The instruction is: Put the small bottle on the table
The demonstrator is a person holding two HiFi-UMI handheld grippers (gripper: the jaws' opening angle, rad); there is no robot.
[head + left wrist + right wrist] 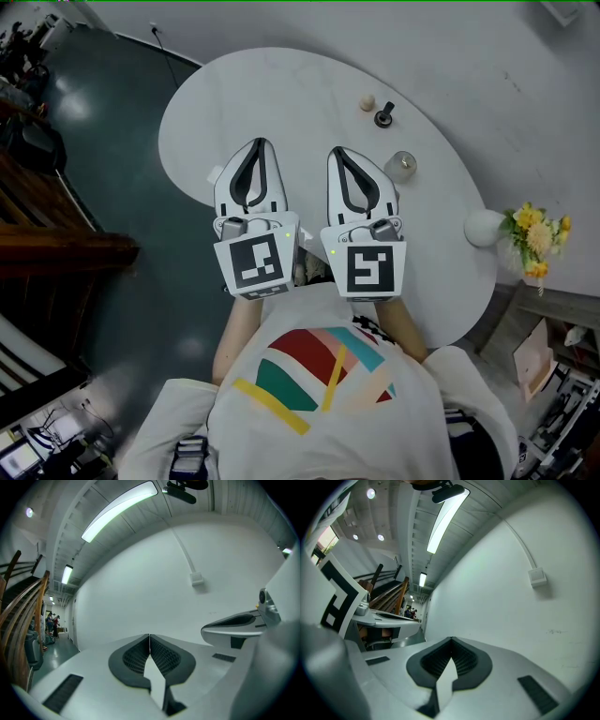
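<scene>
I hold the left hand-held gripper [260, 143] and right hand-held gripper [336, 151] closed, empty; a swing could topple the glass [400, 166], or what may be the bottle [384, 116] beyond it.

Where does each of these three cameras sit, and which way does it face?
Head view: on the person's head, facing steeply down at the table; shows arms, shirt, left claw and right claw.
Left gripper view: on the left claw, facing level along its shut jaws at a white wall; the right claw shows at right.
Right gripper view: on the right claw, facing the same wall along shut jaws; the left claw shows at left.
Shared: both gripper views show the wall box.
</scene>
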